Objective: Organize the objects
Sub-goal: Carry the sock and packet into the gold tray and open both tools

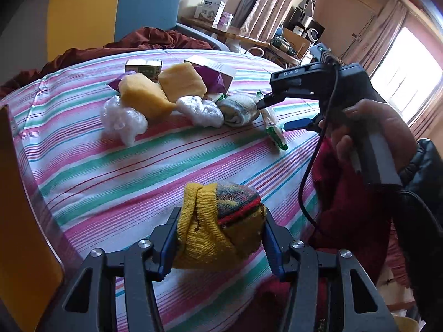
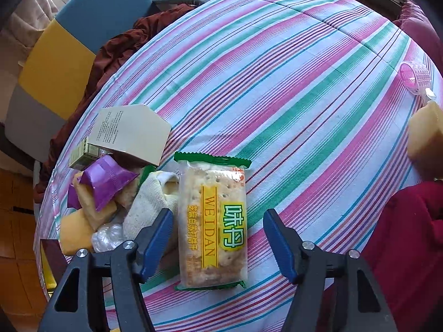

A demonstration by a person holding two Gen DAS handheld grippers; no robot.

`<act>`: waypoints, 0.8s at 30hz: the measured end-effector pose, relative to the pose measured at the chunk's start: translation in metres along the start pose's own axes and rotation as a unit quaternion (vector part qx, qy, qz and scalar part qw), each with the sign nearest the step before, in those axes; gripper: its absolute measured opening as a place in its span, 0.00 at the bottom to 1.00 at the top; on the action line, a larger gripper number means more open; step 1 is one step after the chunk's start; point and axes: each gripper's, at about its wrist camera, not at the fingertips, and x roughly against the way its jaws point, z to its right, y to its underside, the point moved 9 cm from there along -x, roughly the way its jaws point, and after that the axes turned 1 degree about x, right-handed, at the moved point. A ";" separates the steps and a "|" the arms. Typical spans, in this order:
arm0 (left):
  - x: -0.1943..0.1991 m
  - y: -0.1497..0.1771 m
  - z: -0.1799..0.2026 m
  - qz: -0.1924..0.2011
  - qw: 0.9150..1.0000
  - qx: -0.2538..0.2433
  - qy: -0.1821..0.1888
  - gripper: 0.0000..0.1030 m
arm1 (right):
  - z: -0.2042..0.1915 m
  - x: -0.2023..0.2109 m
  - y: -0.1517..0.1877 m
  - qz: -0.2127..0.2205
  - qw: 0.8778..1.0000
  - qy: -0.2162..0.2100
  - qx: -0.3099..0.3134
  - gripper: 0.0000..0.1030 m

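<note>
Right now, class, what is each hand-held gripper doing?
Left hand-held gripper: shut on the yellow rolled sock.
Right hand-held gripper: open, its fingers either side of the cracker packet, not yet pressing it.

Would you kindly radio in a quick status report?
Left gripper shut on yellow sock bundle. Right gripper open, straddling cracker packet. White sock against left finger.

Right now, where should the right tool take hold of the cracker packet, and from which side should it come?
Grip the cracker packet across its narrow middle, coming straight down from above. It lies flat on the striped cloth, its long sides parallel to the right tool's fingers. Probably watch the white sock beside it.
</note>
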 end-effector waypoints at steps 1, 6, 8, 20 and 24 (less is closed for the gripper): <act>0.002 0.000 0.001 0.004 1.000 0.000 0.000 0.53 | 0.001 -0.002 0.000 -0.003 1.000 0.000 0.001 0.66; 0.031 -0.002 -0.001 0.030 1.000 0.003 0.002 0.53 | -0.003 -0.005 0.002 -0.009 1.000 -0.017 0.013 0.46; 0.047 -0.001 -0.005 0.043 0.999 0.005 -0.005 0.53 | -0.003 -0.004 0.003 -0.007 1.000 -0.018 0.016 0.46; 0.168 0.039 -0.127 0.122 0.972 0.112 -0.168 0.53 | -0.020 0.041 -0.009 0.103 0.992 -0.041 0.058 0.45; 0.195 0.077 -0.184 0.108 0.950 0.161 -0.245 0.53 | -0.034 0.054 -0.015 0.132 0.988 -0.048 0.070 0.45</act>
